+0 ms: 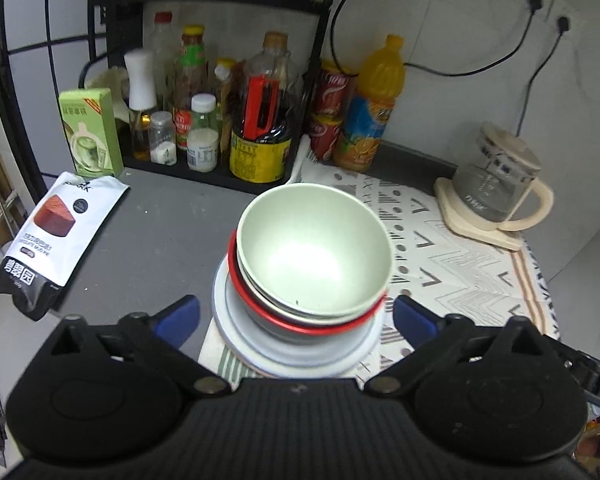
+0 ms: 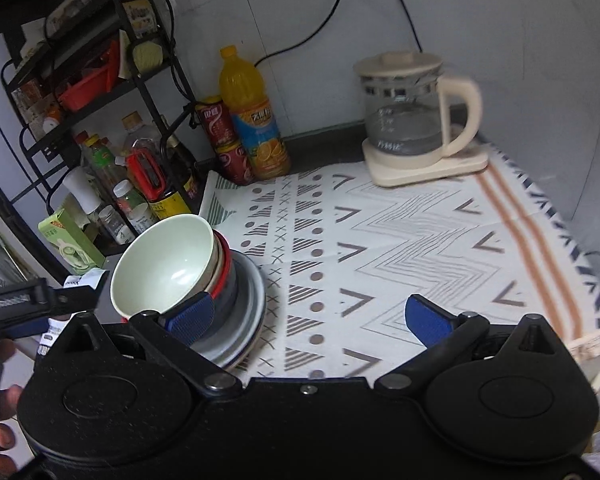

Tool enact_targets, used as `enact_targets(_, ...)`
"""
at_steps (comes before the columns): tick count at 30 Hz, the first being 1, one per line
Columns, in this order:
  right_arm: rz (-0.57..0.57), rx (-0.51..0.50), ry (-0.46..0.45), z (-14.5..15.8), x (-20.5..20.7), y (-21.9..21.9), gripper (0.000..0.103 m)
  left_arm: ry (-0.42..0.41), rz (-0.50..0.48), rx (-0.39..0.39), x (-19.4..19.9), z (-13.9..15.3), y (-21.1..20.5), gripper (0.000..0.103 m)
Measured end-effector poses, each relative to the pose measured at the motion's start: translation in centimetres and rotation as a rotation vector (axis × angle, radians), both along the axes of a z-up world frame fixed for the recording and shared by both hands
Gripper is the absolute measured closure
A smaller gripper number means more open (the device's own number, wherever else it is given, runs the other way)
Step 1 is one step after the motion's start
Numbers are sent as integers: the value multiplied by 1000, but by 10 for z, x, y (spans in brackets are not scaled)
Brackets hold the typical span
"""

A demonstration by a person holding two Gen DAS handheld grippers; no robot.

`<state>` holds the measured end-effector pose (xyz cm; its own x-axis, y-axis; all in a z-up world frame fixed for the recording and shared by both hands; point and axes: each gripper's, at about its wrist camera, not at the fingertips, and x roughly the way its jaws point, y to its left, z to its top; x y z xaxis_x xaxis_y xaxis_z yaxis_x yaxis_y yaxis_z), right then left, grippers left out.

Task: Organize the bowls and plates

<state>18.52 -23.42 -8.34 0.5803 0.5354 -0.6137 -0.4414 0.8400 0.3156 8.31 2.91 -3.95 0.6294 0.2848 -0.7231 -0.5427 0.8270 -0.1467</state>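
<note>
The left hand-held gripper (image 1: pixel 296 312) fills the lower part of its frame, angled downward, its blue-padded fingers (image 1: pixel 180 316) spread wide with nothing pressed between them. The right hand-held gripper (image 2: pixel 308 316) is posed alike, jaws wide and empty. Bare fingertips (image 2: pixel 0 436) show at the lower left edge.

Dim, fisheye-warped, slightly blurred
</note>
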Motion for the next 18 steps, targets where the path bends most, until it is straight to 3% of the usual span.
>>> enact_targets(10, -42, -1, -81, 27, -42, -25, 0, -54, -33, 43, -46, 26, -23, 0)
enact_targets(18, -103, -16, -119, 38, -77, -27, 0, -87, -134, 105, -79, 43, -23, 0)
